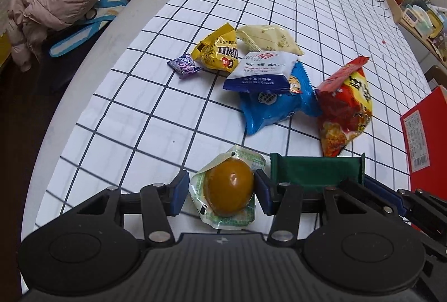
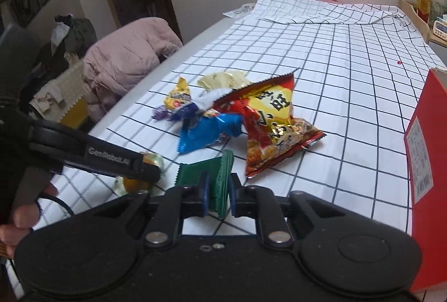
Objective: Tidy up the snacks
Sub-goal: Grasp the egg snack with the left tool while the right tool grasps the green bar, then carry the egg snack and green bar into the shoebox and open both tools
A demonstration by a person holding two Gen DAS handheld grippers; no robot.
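Left wrist — yellow "m&m's" packet [image 1: 216,53]

A table [image 1: 92,95] under a white grid-checked cloth [image 1: 321,30] carries a loose heap (partly overlapping) of snack packets [image 1: 265,72], with a red box [image 2: 424,151] standing at its right edge.
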